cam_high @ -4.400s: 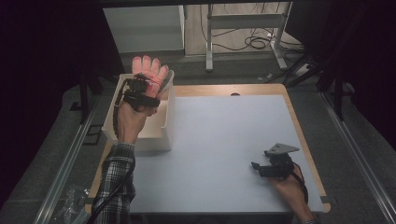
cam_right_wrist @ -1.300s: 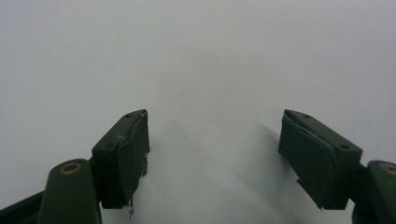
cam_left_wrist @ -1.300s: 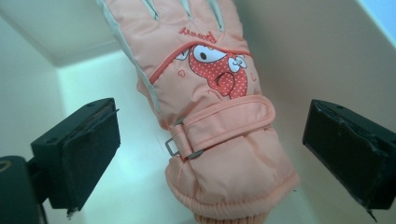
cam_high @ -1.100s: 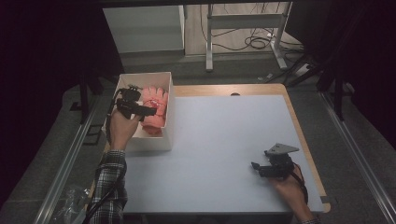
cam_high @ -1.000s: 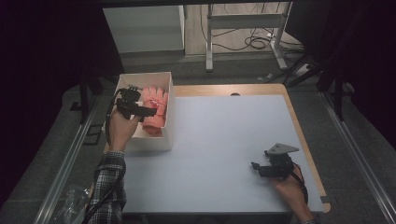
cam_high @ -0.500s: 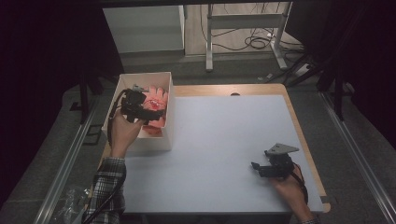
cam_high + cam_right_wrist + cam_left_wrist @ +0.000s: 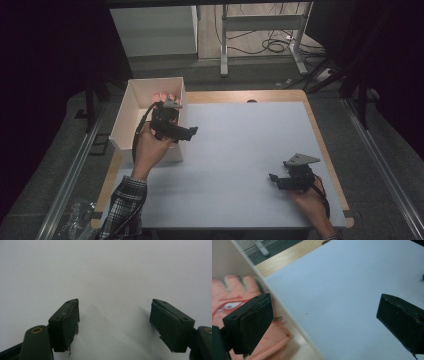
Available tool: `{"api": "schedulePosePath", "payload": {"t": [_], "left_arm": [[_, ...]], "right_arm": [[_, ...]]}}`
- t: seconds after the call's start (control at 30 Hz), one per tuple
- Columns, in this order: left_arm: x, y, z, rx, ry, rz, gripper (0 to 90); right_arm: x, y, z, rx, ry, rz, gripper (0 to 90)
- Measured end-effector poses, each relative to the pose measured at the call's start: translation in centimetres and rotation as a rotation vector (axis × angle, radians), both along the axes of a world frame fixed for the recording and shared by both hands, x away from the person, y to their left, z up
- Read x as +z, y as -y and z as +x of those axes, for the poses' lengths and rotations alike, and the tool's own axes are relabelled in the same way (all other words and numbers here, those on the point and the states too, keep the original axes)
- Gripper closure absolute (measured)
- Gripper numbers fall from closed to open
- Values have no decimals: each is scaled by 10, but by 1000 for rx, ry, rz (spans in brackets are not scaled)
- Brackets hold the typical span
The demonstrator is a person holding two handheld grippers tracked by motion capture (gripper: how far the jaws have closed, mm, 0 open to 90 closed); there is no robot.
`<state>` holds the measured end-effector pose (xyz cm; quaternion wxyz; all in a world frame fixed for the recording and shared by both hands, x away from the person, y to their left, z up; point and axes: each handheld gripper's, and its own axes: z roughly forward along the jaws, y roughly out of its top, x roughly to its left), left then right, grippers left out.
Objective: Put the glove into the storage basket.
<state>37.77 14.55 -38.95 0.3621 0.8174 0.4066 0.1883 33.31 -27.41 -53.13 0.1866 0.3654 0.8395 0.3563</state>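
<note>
Reading current state, jaws first:
left gripper: over the right wall of the white box, pointing out across the table; held in the person's left hand
left jaws: spread wide, nothing between them; in the left gripper view one jaw sits over the box interior, the other over the white table surface, with the box wall passing between them
glove: pink-orange, lying flat inside the box toward its far end; fingertips point at the far wall; partly hidden by the left gripper in the high view
glove detail: left gripper view shows the glove with red print and an eye-like mark on the palm area; it lies against the box's right wall
glove contact: not gripped; can't tell whether the near jaw touches it
right gripper: near the table's front right, held in the person's right hand, well apart from the box
right jaws: spread, empty; right gripper view shows bare white surface between them
box position: at the table's far left corner, open top
</note>
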Motion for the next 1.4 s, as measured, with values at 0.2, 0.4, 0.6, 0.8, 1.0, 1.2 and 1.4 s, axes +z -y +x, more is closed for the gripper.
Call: {"api": "schedulePosePath", "payload": {"t": [0.2,0.4,0.6,0.8,1.0,1.2,1.4], "left_arm": [[-11,26,-10,-79,-10,-8,12],[-28,45,-20,-138,-13,-24,12],[-51,62,-32,-196,-18,-40,13],[-81,75,-43,-237,-32,-4,16],[-109,76,-49,-239,-50,7,15],[-135,72,-50,-217,-67,32,14],[-155,69,-50,-206,-84,42,7]], "right_arm": [[0,0,0,0,0,-2,241],[0,0,0,-2,-2,-1,240],[0,0,0,-1,-4,-2,240],[0,0,0,-2,-4,-1,240],[0,0,0,-2,-3,0,240],[0,0,0,-2,-4,0,239],[0,0,0,-2,-4,0,240]]}}
